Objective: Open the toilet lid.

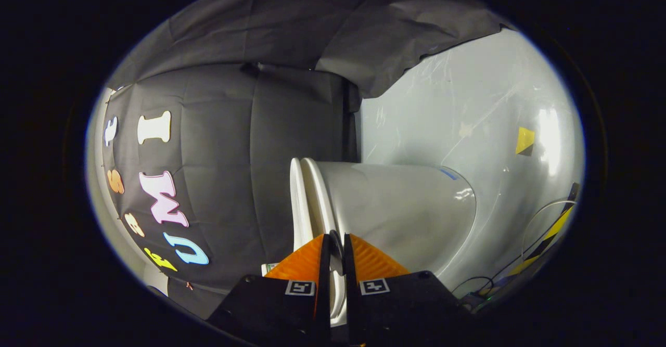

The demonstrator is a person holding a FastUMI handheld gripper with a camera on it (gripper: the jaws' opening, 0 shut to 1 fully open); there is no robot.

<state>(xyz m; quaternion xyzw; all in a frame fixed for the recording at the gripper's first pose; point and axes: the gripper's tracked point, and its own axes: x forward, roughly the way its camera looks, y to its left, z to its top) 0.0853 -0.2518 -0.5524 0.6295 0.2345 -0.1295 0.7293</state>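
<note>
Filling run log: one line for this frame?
gripper: shut on toilet lid edge | toilet bowl: beyond fingers | phase: lid gripped

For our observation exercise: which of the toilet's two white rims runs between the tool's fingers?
The inner rim, beside the bowl; it enters the tool's gap, while the outer rim passes outside the fingers.

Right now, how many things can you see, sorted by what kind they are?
Toilets: 1, a white toilet whose lid edge sits between the gripper fingers, which are closed on it.
Cloths: 1, the black booth cloth.
Yellow-and-black markers: 2, a small tag on the white wall and a striped tape lower down.
Cables: 1, a thin cable.
Total: 5
</note>
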